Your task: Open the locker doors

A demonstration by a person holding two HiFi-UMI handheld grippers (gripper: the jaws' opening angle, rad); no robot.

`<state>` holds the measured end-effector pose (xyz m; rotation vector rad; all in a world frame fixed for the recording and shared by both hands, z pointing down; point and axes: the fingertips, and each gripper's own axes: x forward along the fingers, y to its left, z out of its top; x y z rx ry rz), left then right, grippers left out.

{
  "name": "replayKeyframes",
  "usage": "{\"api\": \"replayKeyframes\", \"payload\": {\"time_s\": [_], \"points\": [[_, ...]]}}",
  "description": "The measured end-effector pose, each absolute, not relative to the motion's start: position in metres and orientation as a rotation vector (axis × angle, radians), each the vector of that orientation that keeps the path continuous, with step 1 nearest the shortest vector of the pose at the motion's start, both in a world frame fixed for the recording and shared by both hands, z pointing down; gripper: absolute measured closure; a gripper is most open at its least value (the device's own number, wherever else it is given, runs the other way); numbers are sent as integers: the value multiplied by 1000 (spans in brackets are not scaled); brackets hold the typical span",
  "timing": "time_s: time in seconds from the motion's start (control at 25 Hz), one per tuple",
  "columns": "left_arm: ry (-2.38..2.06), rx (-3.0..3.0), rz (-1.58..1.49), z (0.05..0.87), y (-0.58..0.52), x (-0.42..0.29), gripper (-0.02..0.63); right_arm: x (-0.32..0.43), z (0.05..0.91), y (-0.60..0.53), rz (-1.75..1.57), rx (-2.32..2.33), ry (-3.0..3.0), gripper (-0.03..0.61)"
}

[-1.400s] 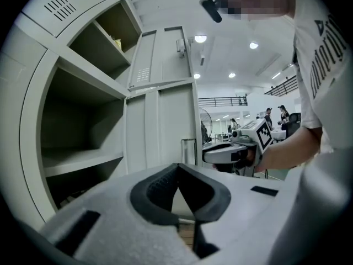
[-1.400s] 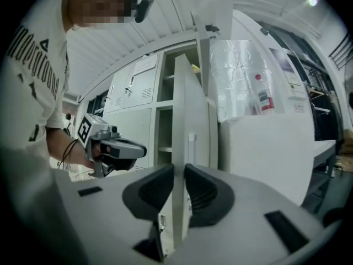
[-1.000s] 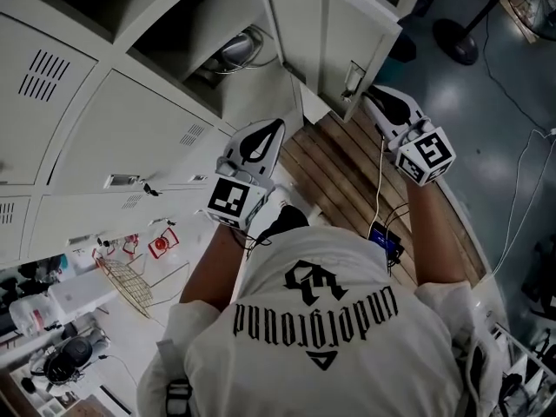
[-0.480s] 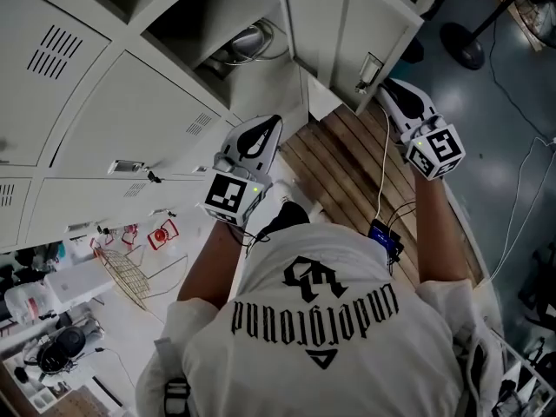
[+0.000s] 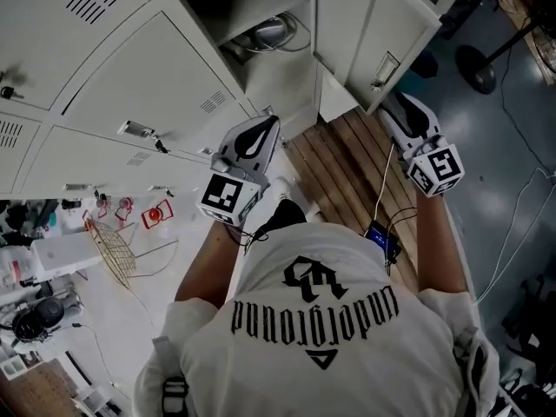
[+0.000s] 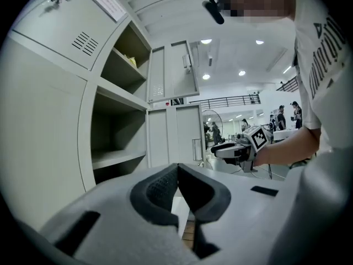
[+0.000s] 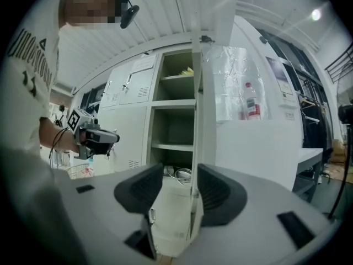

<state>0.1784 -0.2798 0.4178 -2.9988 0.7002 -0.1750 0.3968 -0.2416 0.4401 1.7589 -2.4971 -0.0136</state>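
Grey steel closed doors (image 5: 148,68) fill the upper left of the head view, and a wire basket (image 5: 111,252) lies on the floor at the lower left. My left gripper (image 5: 268,124) sits at the centre, pointing towards the lockers, with its fingers pressed together on nothing. Just above it, an open compartment (image 5: 228,7) holds coiled cables (image 5: 271,31). To the right, the open locker door (image 5: 373,33) swings out over the wooden slats (image 5: 347,163). My right gripper (image 5: 393,101) meets that door's free edge at the upper right. Its fingers have just been opening and now stand wide apart, with the door's edge between them but not clamped.
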Motion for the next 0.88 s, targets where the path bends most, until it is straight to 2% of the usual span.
{"api": "replayKeyframes", "payload": {"time_s": [0.44,0.88], "points": [[1035,-2853,-78,410,-233,89,606,319,436,-209,-116,1490,-2646,359],[1363,-2745,-119,417,-187,-21,606,199,427,-201,-159,1168,-2854,368]]}}
